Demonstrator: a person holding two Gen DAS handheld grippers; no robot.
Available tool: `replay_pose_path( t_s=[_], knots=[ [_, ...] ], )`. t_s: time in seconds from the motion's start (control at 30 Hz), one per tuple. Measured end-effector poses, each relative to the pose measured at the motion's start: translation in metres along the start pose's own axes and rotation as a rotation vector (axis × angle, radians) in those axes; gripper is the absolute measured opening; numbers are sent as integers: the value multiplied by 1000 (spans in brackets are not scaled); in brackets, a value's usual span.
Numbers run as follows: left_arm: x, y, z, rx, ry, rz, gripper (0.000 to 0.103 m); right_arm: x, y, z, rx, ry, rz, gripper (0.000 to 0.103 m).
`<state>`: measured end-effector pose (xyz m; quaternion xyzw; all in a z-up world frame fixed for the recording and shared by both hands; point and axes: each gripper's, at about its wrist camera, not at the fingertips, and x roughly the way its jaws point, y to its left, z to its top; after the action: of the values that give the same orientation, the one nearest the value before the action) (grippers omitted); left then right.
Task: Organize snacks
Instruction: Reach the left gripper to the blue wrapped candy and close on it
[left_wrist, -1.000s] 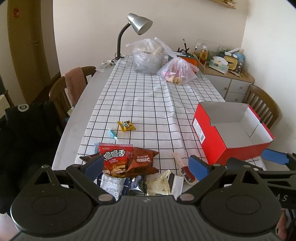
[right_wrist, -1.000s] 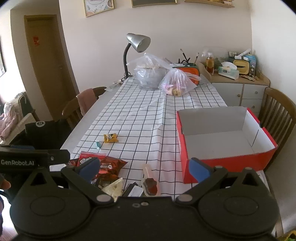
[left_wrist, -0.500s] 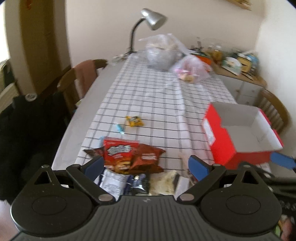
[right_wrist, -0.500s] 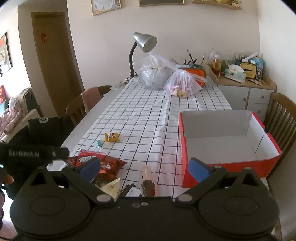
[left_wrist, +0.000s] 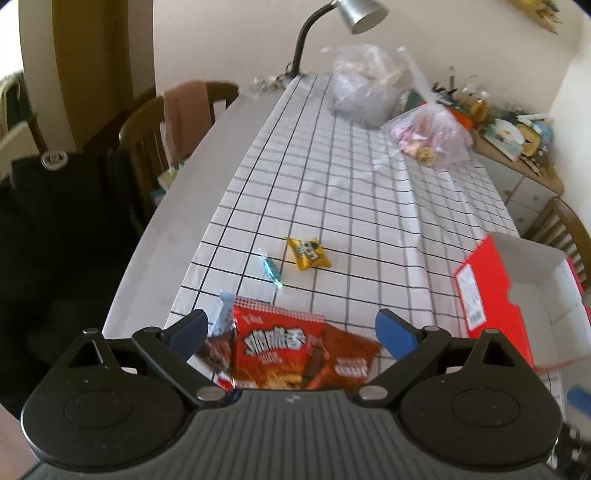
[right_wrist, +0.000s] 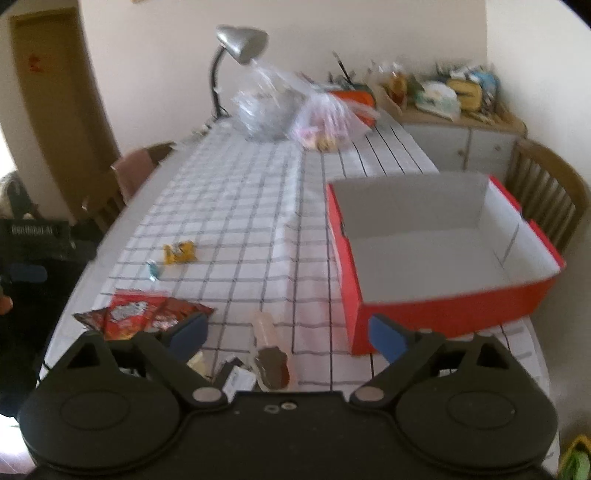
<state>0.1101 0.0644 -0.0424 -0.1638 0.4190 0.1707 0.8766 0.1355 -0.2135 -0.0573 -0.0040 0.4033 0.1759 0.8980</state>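
Two hand-held grippers hang over the near end of the worktop (left_wrist: 177, 221), and you hold nothing in either. Your left hand-held gripper (left_wrist: 291, 330) stands wide, its blue pads either side of the red crisp packet (left_wrist: 271, 347) that lies on top of the snack heap at the near edge, with a brown packet (left_wrist: 351, 354) tucked just beside it; the pads do not press on anything. Your right hand-held gripper (right_wrist: 288, 332) has just been closing a little but its jaws are apart, with the long clear-wrapped bar (right_wrist: 271, 350) lying on the cloth between and below them, untouched. That spread suits both targets: flat, crinkly packs want a broad opening before you come down on them. The red box (right_wrist: 436, 314) sits open and empty on the right side of the checked cloth (right_wrist: 240, 206), close by your right hand, so each snack has only a short carry. Two small strays, a yellow packet (left_wrist: 308, 253) and a blue candy (left_wrist: 270, 269), lie apart further up the cloth. No sorting looks done yet. Both views are blurred, so fine contact is hard to judge.
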Motion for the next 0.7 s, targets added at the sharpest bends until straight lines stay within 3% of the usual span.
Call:
replay_pose_path(
  t_s=[0.23,0.4,0.5,0.6,0.7],
  knots=[
    [70,28,37,-63,146,-7,97,38,16,-8,-25,100,-49,83],
    [117,42,57,-131,260,-14,87,61,22,-9,-24,164,-24,82],
    [140,43,64,-141,288,-19,86,73,24,-12,-24,204,-20,79],
    [160,40,68,-124,307,8,75,85,22,-13,-14,231,-23,77],
    [178,37,69,-118,332,23,73,97,19,-15,-6,270,-18,74]
  ],
)
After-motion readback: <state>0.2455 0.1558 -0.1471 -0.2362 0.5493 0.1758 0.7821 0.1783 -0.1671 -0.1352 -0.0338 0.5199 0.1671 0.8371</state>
